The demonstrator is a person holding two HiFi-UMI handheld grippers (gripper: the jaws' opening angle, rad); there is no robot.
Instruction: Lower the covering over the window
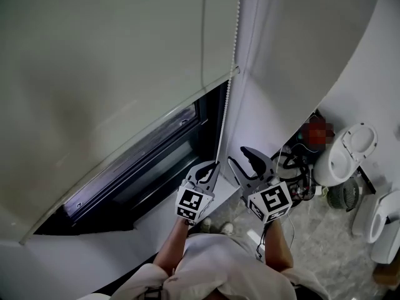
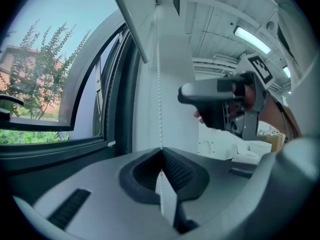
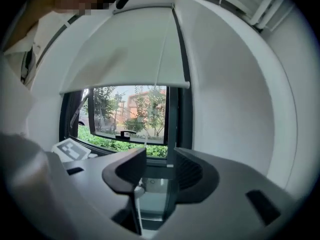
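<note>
Bathroom-ish spot with pale walls and some white toilets [image 1: 347, 155] off at the right edge. Upper left of the head view is mostly the white fabric roller blind [image 1: 106, 61]. Its hem sits partway down, so the dark-framed window [image 1: 150, 164] under it is uncovered. Near centre frame the left gripper [image 1: 212, 166] is pinched tight on the white beaded cord [image 1: 229, 86]. Just beside it the right gripper [image 1: 242, 161] has its jaws spread wide, gripping nothing.

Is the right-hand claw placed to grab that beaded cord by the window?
Probably yes. The right gripper is open and empty, just beside the bead chain, with nothing between them. The left gripper is shut on the chain lower down, leaving the stretch above it free.
</note>
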